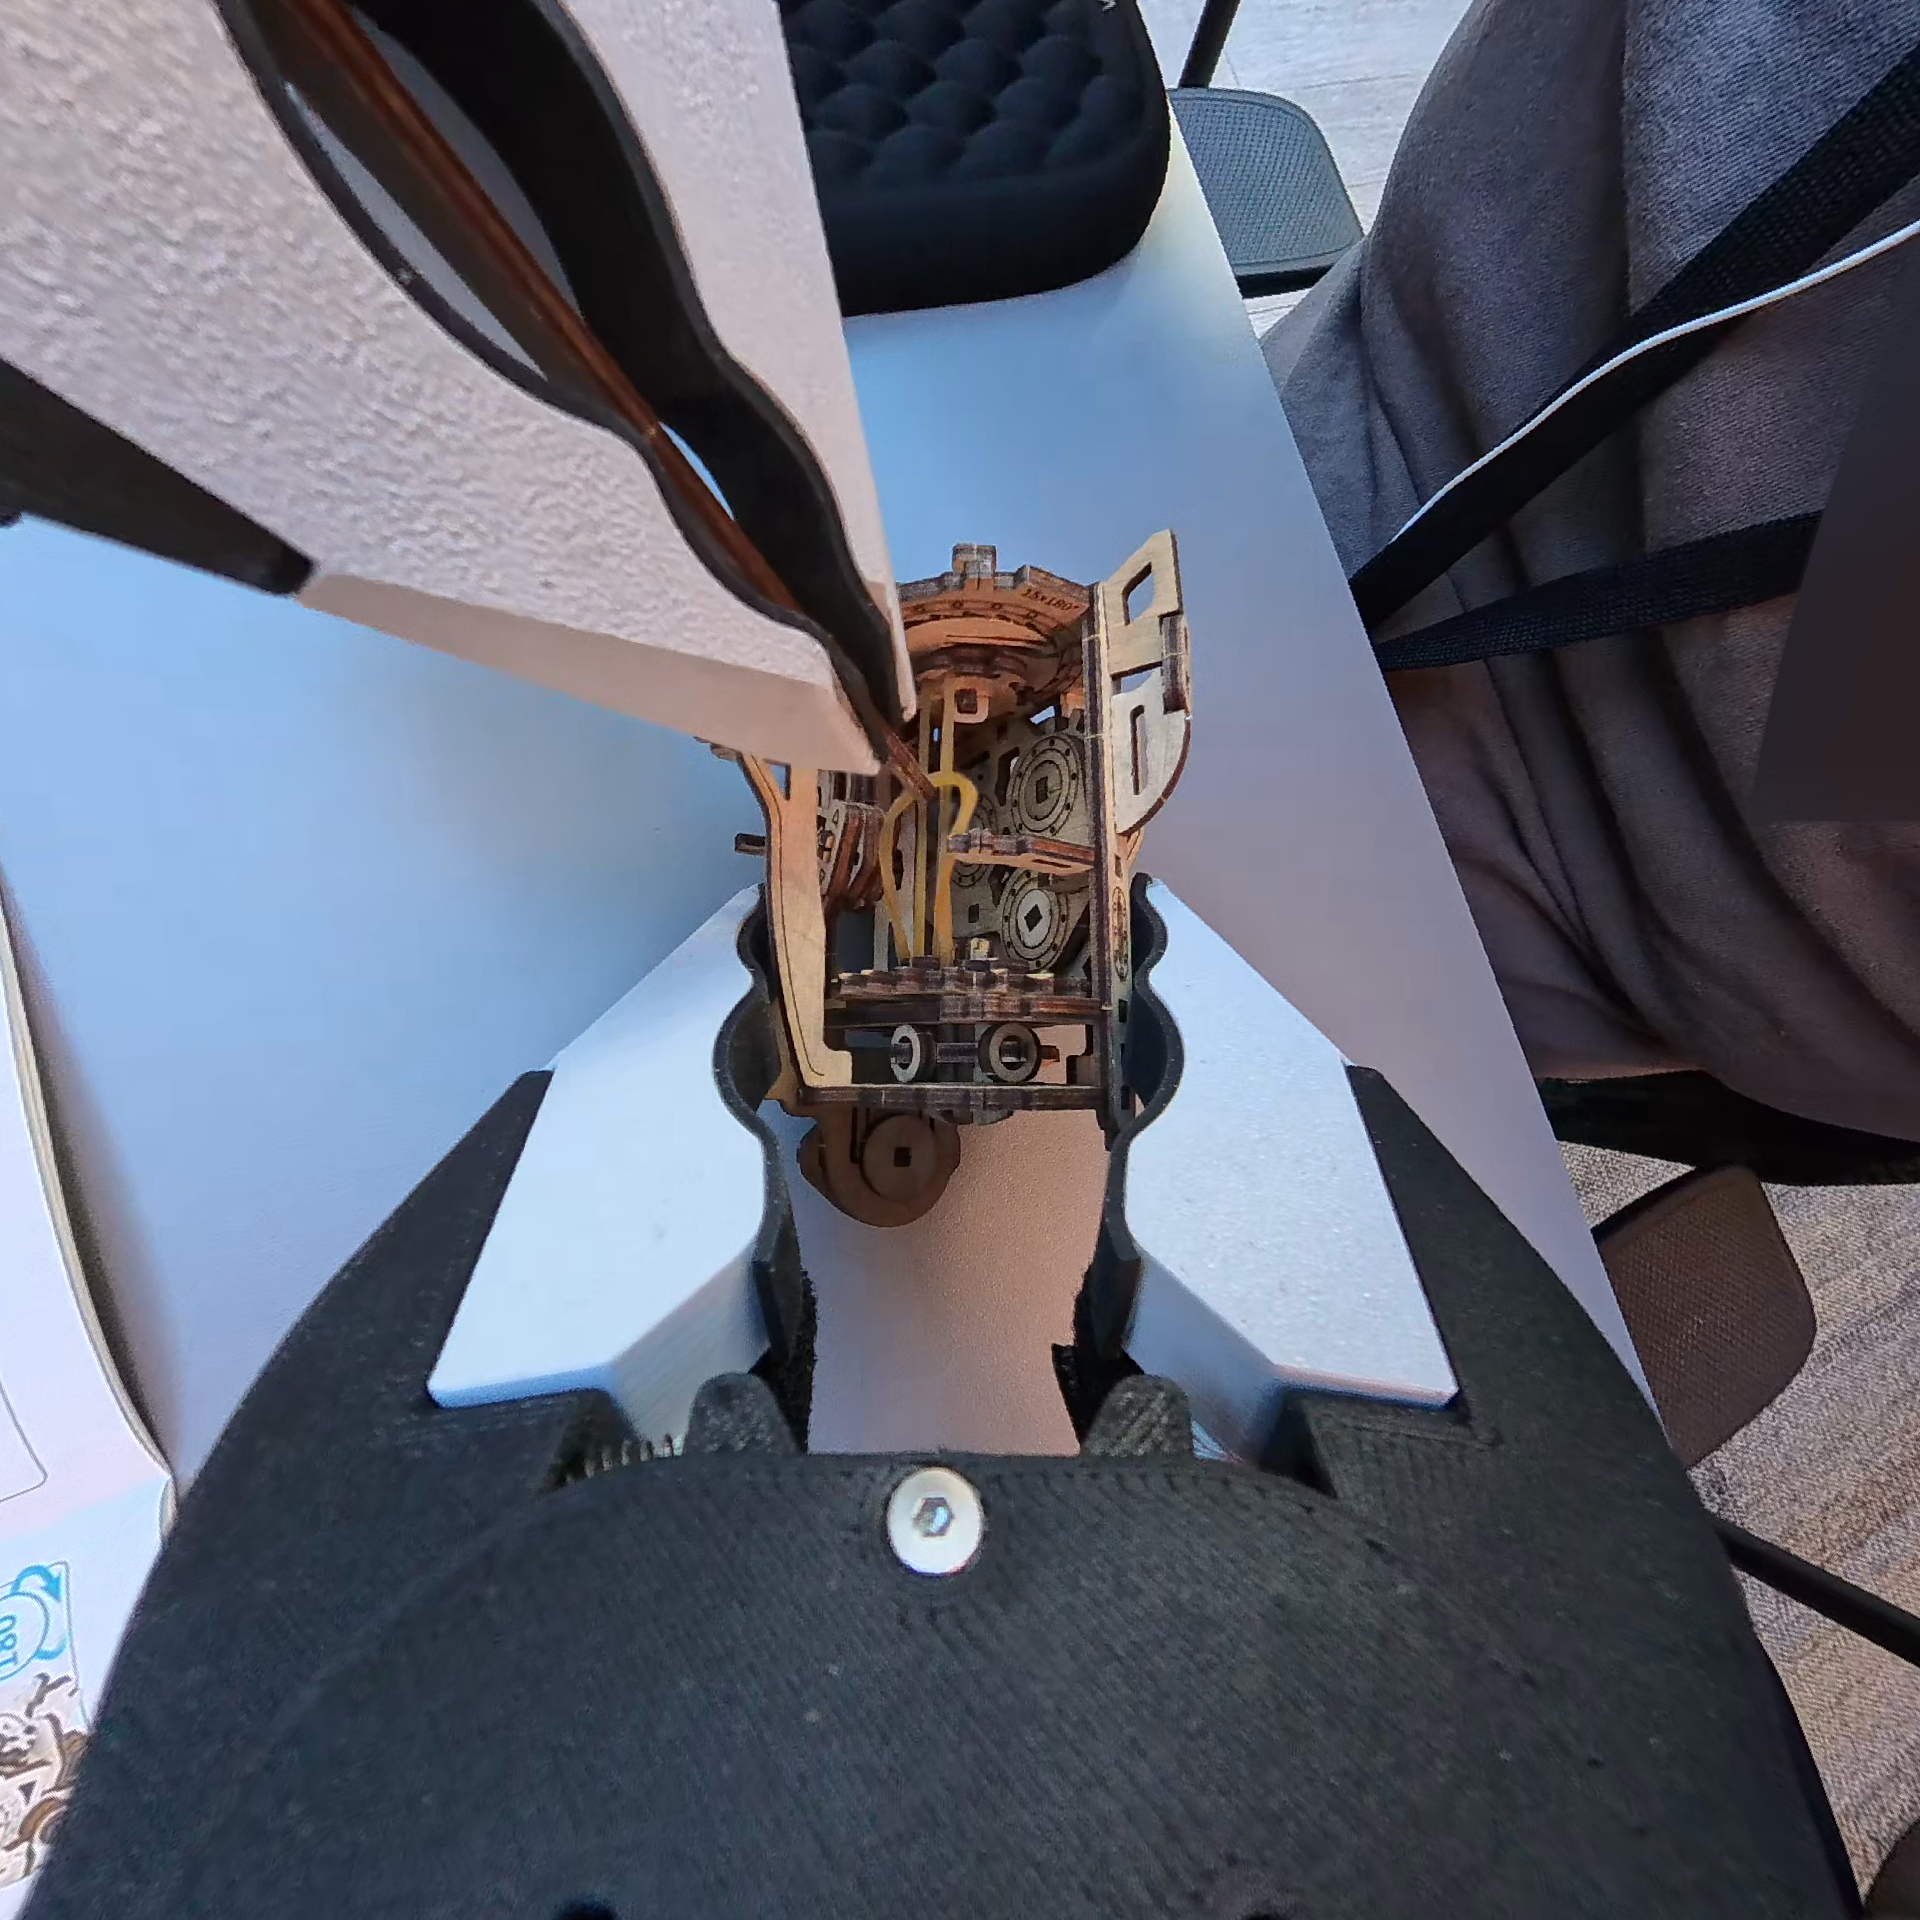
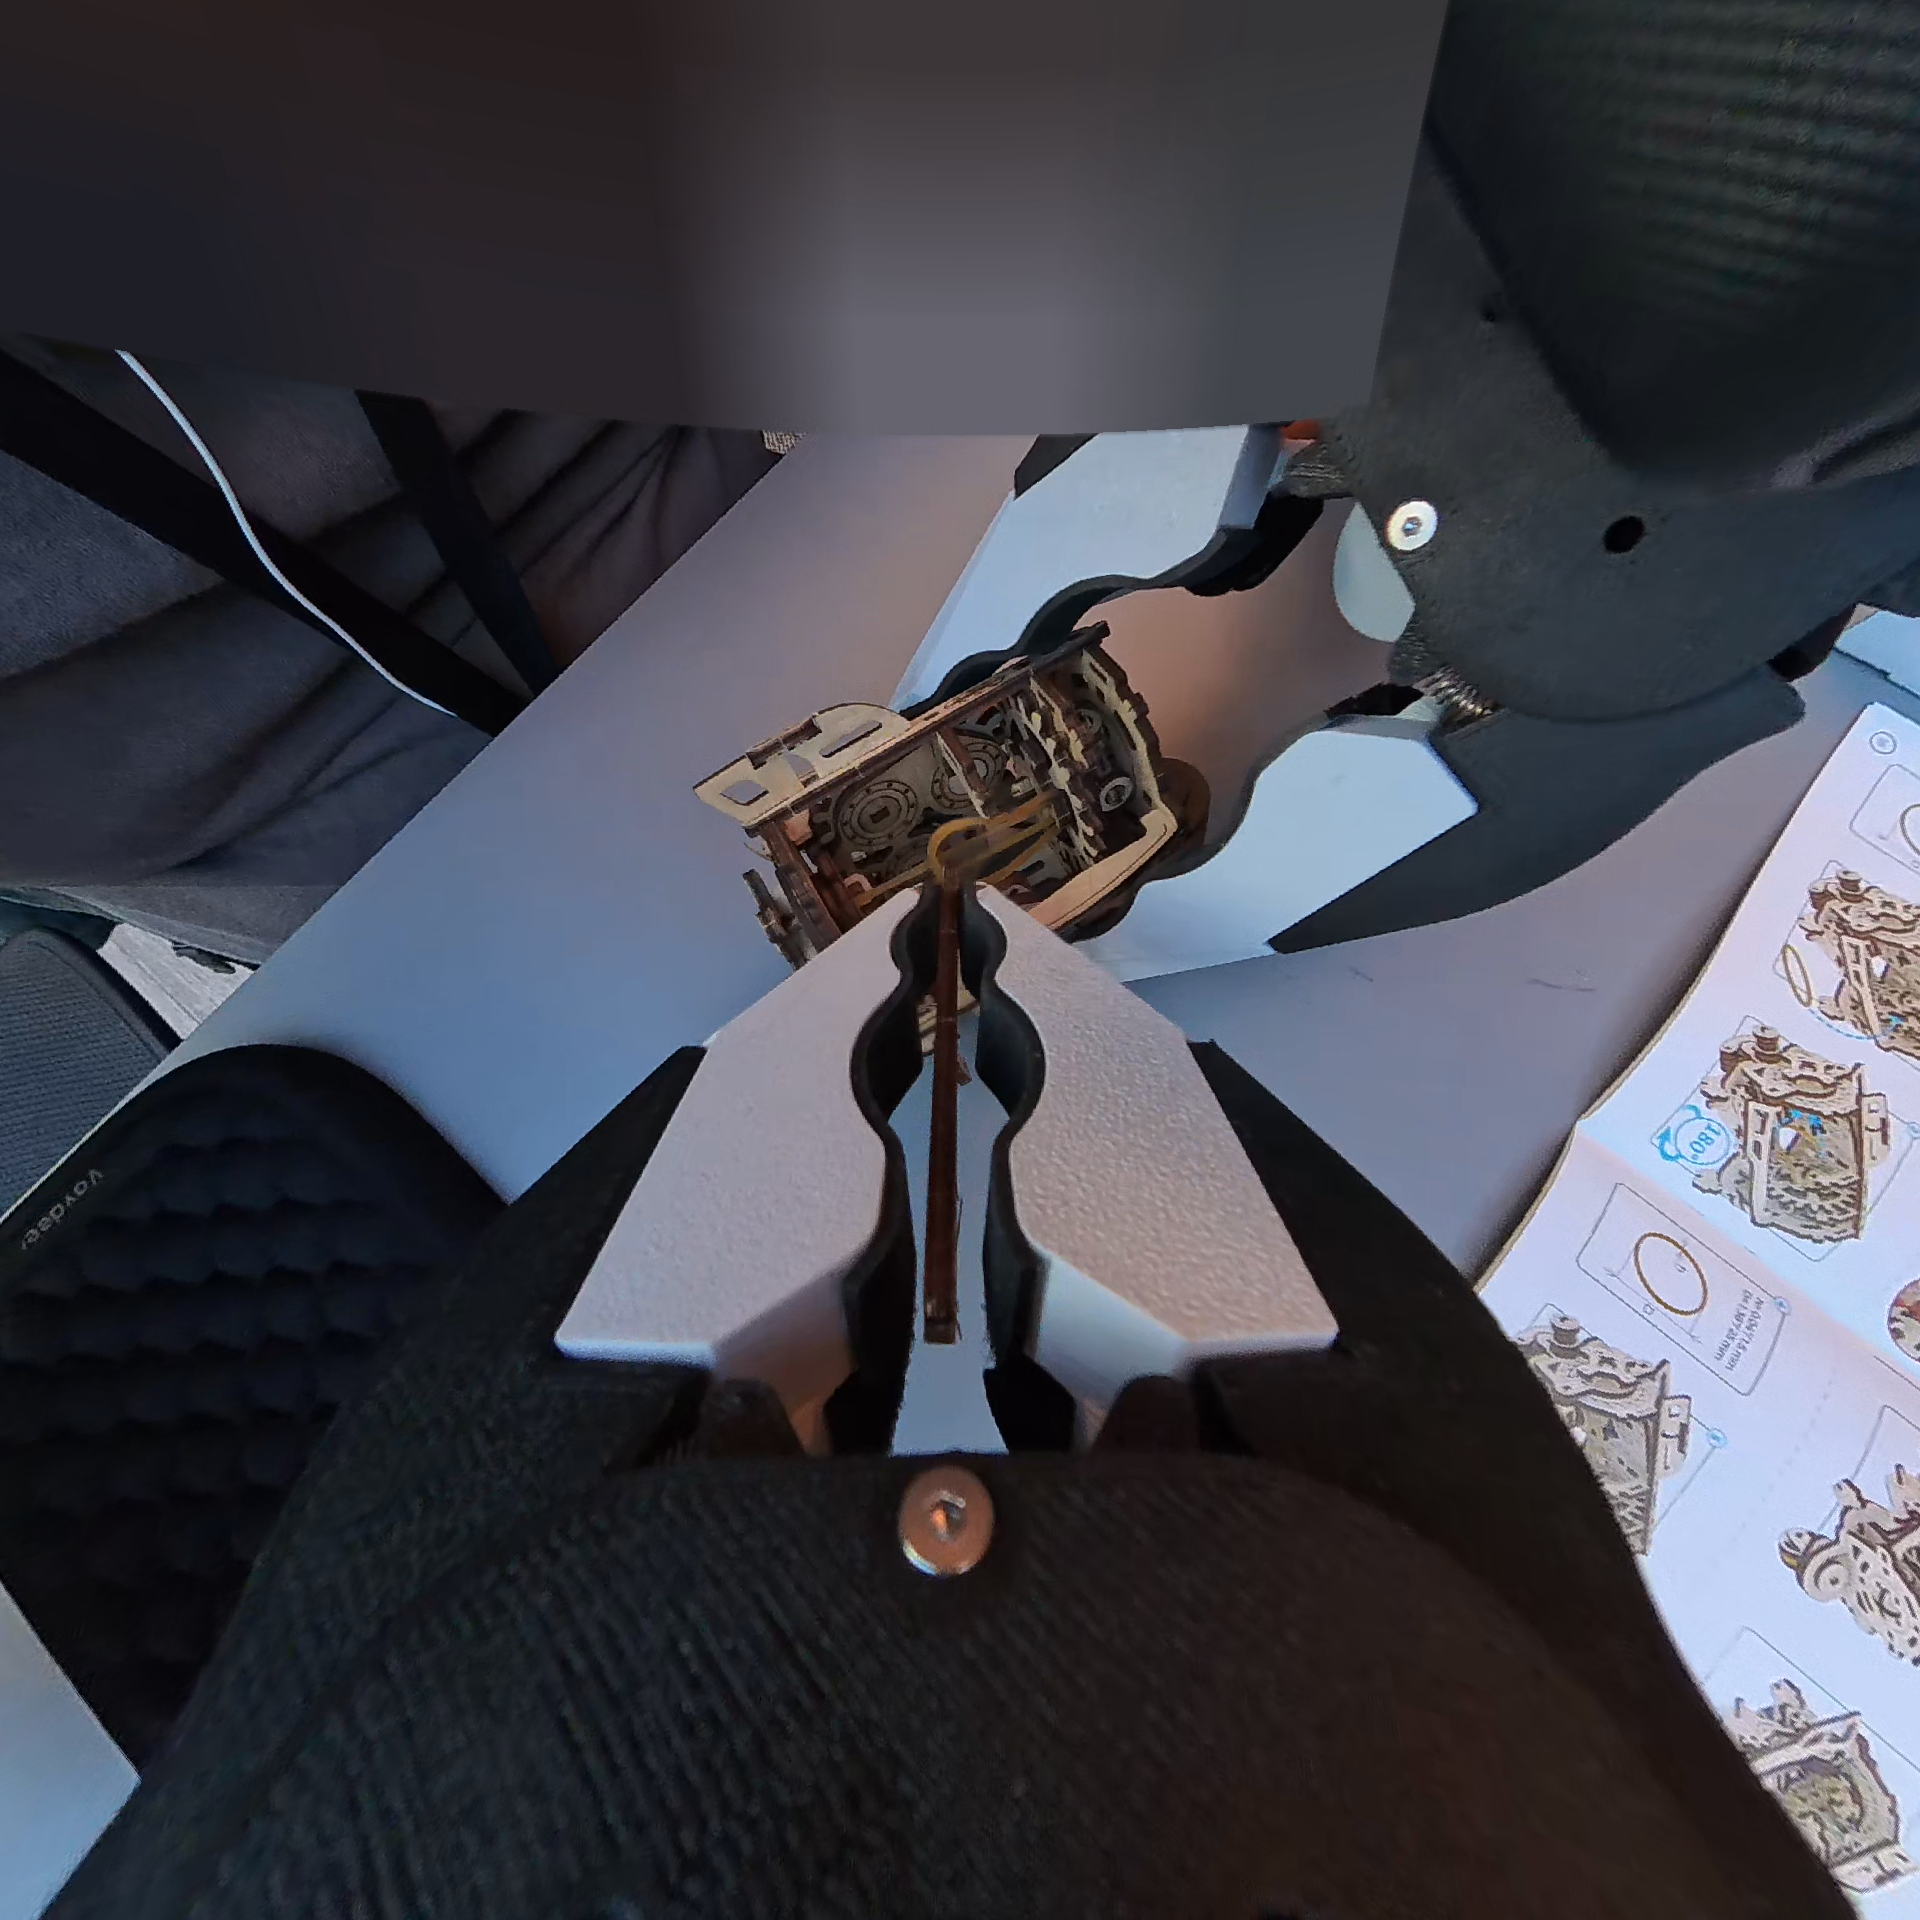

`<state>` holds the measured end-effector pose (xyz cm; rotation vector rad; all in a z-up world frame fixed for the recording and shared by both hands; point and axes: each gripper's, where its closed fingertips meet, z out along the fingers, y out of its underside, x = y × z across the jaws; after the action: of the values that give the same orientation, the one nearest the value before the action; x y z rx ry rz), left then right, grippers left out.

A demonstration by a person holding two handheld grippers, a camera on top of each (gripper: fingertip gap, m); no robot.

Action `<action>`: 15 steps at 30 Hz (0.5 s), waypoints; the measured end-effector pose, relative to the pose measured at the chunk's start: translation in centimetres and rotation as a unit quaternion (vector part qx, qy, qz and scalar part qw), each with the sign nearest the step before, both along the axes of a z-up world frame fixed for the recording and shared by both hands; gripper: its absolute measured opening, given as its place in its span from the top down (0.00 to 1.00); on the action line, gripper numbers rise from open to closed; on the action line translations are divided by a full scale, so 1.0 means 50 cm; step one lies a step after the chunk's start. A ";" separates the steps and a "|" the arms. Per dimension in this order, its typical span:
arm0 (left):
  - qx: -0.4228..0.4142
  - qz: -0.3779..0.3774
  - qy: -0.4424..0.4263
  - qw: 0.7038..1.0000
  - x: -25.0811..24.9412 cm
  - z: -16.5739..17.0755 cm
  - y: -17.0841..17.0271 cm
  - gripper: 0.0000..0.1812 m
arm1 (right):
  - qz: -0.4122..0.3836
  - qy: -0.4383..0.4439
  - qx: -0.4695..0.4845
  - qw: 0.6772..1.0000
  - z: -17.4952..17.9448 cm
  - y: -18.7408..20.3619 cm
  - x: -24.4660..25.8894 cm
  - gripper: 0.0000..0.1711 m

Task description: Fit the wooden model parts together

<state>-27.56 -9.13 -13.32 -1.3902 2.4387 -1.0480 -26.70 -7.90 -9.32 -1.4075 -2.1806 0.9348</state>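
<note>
A laser-cut wooden model [image 1: 966, 894] with gears and a yellow rubber band [image 1: 925, 852] inside is clamped between my left gripper's jaws [image 1: 940, 966], above the white table. In the right wrist view the model [image 2: 935, 810] lies on its side, held by the left gripper [image 2: 1091, 748] from the far right. My right gripper [image 2: 945, 914] is shut on a thin dark wooden stick [image 2: 943, 1122]. The stick's tip reaches into the model at the rubber band [image 2: 971, 836]. In the left wrist view the right gripper [image 1: 883, 727] comes in from the upper left.
A printed instruction booklet [image 2: 1714, 1195] lies open on the table at the right. A black padded cushion [image 2: 208, 1299] sits at the table's end, also in the left wrist view [image 1: 966, 135]. A person in grey clothing [image 1: 1610, 623] sits past the table edge [image 1: 1403, 727]. Some 4 centimetres of space lies between my two pairs of fingers.
</note>
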 end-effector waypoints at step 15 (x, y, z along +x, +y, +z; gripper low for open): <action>-0.002 0.000 0.002 1.000 0.001 -0.001 0.001 0.64 | 0.004 0.008 0.009 1.000 0.004 -0.003 -0.003 1.00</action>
<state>-27.52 -9.10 -13.35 -1.3950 2.4402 -1.0526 -26.83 -8.05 -9.12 -1.3791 -2.1785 0.9253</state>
